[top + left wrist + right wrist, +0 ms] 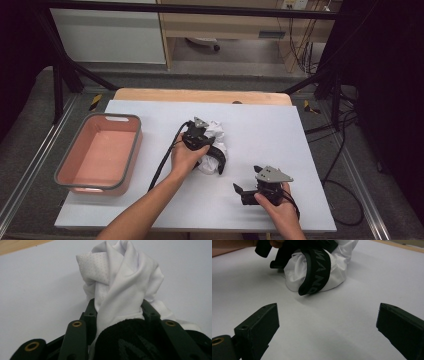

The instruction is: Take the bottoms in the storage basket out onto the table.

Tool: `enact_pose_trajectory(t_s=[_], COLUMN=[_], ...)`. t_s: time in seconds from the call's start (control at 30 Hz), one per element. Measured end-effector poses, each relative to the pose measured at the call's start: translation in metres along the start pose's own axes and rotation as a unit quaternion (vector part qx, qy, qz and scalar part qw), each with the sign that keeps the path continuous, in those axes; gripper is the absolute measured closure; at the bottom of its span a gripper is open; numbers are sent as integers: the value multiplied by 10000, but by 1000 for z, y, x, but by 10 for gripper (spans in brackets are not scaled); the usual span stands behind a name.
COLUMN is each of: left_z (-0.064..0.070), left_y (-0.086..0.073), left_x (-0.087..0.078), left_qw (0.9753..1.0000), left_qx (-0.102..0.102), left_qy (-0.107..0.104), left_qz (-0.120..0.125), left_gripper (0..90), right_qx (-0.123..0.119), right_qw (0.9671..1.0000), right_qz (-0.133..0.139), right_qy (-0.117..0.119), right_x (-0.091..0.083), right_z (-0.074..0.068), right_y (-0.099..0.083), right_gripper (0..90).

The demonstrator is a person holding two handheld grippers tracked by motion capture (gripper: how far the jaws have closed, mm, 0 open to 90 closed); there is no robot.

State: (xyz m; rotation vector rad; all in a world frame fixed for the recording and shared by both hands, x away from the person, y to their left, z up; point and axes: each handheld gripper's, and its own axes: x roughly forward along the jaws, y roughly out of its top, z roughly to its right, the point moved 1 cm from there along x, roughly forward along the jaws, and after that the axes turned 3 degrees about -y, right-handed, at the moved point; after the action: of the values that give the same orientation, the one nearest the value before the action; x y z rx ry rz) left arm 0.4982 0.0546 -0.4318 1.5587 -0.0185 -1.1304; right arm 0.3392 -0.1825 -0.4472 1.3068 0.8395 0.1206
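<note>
A crumpled white garment with a black waistband lies near the centre of the high view, on the pale sheet covering the table. The left gripper sits on it, its jaws clamped on the white cloth. Well apart, at the left of the frame, stands a pink tub with a grey rim; nothing lies between it and the garment. The right gripper rests at lower right, near the garment but not touching it, its jaws spread wide over bare sheet.

The left gripper view adds what the high view hides: the cloth rises twisted between the two black jaws, dotted mesh fabric at upper left, the waistband bunched at the bottom. The right gripper view shows the waistband looping down over the bundle at upper centre, with grey lettering along it, and the left gripper pressing in from the upper left.
</note>
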Motion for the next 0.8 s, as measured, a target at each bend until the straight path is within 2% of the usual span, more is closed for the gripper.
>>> enact_pose_trajectory(t_s=[0.1,0.23,0.6,0.8], left_z=[-1,-1,-1,0], left_y=[1,0,-2,-4], left_x=[-1,-1,1,1], left_qw=[10000,10000,10000,9998], left_qx=[-67,7,47,163], left_qy=[-30,-13,3,40], left_qz=[17,-5,-10,-65], left_gripper=[579,576,575,568], right_qx=[12,16,69,67], right_qw=[10000,10000,9999,9999], right_qz=[10,-13,-35,-55], right_qy=[-39,-30,-94,-70], right_x=[0,1,3,2], right_z=[1,2,4,3], right_y=[0,-2,-2,-3], right_gripper=[43,46,45,47])
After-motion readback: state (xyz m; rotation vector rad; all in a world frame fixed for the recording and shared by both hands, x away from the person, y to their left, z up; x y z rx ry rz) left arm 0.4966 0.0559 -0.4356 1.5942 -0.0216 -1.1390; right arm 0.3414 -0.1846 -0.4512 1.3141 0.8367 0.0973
